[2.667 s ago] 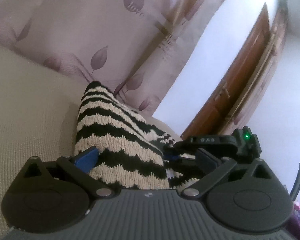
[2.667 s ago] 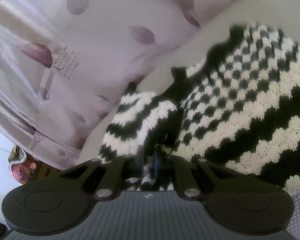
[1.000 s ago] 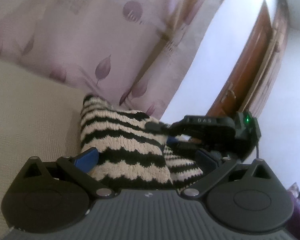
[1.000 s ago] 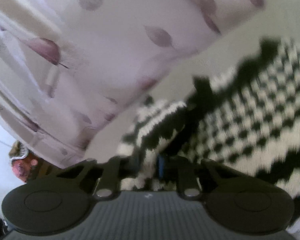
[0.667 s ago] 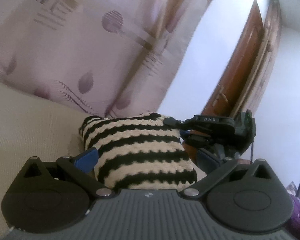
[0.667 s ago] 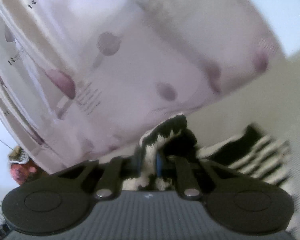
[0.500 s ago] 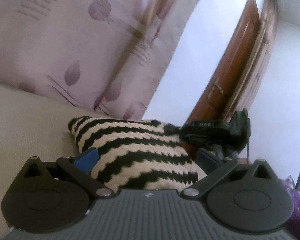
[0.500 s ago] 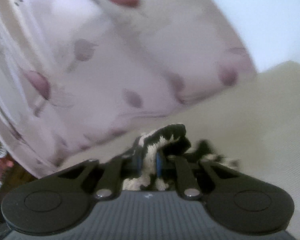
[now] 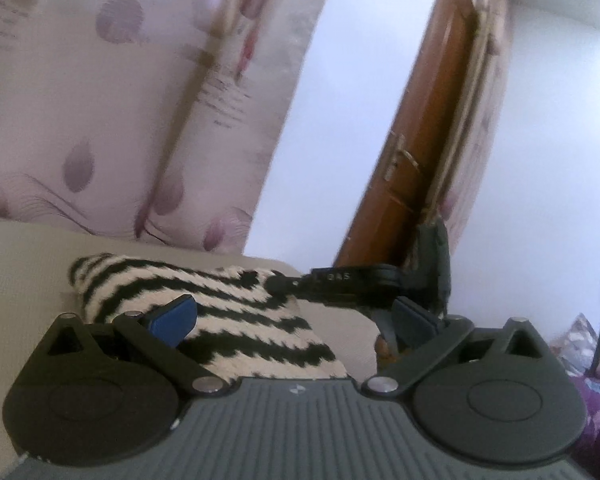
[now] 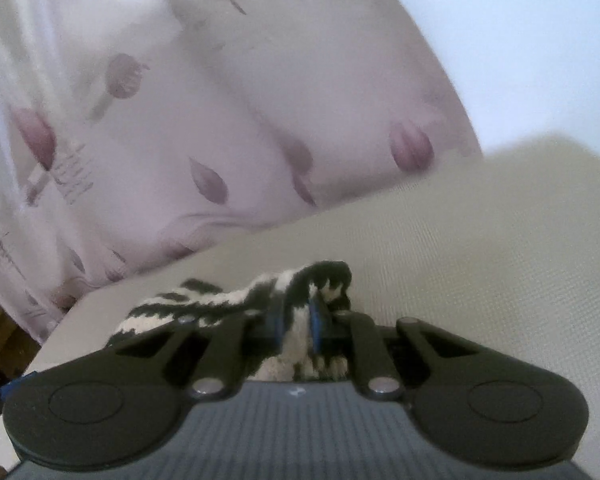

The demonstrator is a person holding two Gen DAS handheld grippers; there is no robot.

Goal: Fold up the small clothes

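A soft bed (image 9: 24, 264) with a plain cream cover (image 10: 480, 248) carries everything. A small knitted top (image 9: 236, 320) with black and cream wavy stripes lies on it, close to the bed's far edge, just in front of the leaf-patterned curtain. Part of the top (image 10: 204, 300) is bunched up off the cover.

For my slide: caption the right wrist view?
Right gripper clamps the striped knit garment above the beige surface.

The left gripper (image 9: 292, 316) points slightly downward, blue pads spread wide. At its two o'clock, the right gripper (image 10: 296, 322) has its pads pinched together.
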